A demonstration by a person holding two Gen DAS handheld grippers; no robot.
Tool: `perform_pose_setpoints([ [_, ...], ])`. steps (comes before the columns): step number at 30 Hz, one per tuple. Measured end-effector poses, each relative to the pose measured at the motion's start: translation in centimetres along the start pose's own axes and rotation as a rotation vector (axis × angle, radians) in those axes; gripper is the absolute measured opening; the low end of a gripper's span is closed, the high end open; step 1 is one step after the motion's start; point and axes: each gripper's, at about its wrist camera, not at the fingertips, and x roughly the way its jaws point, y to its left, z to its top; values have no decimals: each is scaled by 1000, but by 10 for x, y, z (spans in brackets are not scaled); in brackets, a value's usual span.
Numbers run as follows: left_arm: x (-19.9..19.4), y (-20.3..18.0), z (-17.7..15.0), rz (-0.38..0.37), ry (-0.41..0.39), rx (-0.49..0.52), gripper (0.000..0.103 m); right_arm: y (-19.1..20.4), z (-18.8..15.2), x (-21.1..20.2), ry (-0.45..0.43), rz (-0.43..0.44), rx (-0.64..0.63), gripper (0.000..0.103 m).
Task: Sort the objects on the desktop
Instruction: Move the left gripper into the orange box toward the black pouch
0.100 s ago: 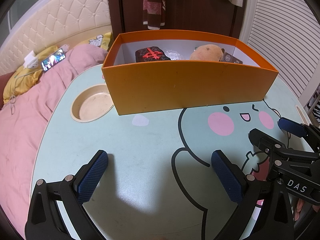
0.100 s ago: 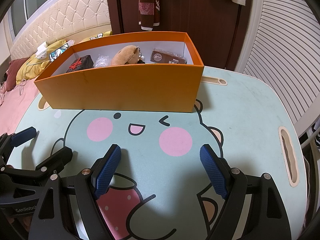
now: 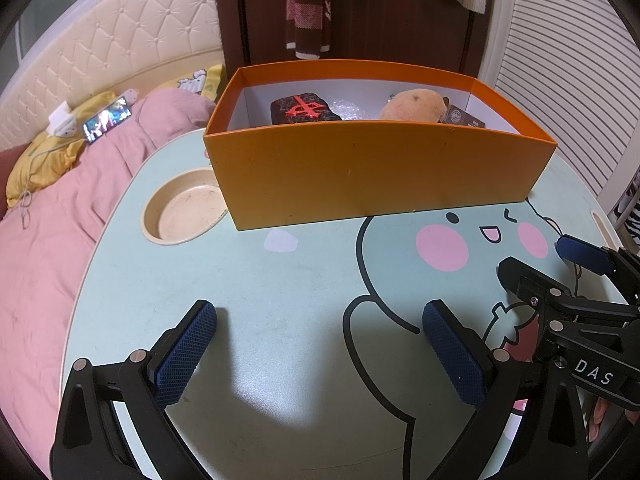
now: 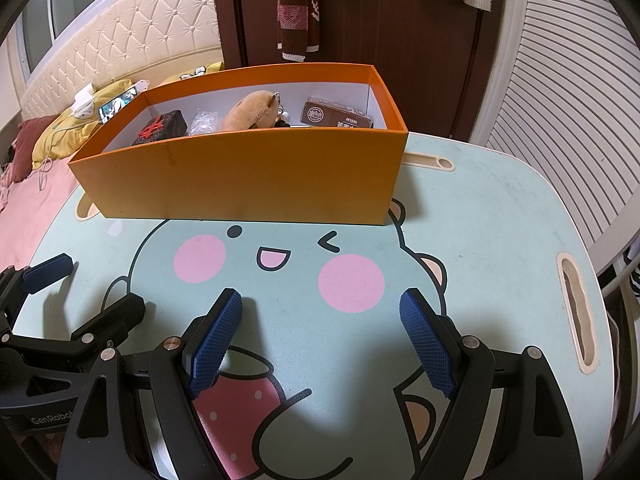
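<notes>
An orange box [image 3: 360,168] stands at the far side of the mint cartoon table [image 3: 280,280]; it also shows in the right wrist view [image 4: 248,176]. Inside lie a black block with a red mark [image 3: 304,110], a crinkled clear bag [image 4: 204,122], a tan plush toy [image 3: 414,106] and a brown packet [image 4: 332,116]. My left gripper [image 3: 320,320] is open and empty above the table, in front of the box. My right gripper [image 4: 320,316] is open and empty, just right of the left one.
A round cup recess [image 3: 184,212] is sunk in the table left of the box. A handle slot [image 4: 578,316] runs along the right edge. A pink-covered bed [image 3: 48,220] with a lit phone [image 3: 106,120] lies to the left. A dark door [image 4: 380,12] stands behind.
</notes>
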Motion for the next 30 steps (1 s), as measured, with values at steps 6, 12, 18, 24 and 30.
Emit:
perform_pose_setpoints([
  [6,-1,4,5,-1,14,7,102,-1,-1,-4,-9,14,-5,82],
  [12,-40,28,29,-37,-115,-44,100,-8,5,-9,-36,91,3,82],
  [18,-34,24,87,-92,-118,-16,72,-11,16,-16,-77,142,19,82],
  [24,15,6,119,-70,15,-11,49,-13,16,-13,-65,196,46,82],
  [30,37,-5,126,25,86,-13,48,-19,14,-10,-55,241,81,82],
])
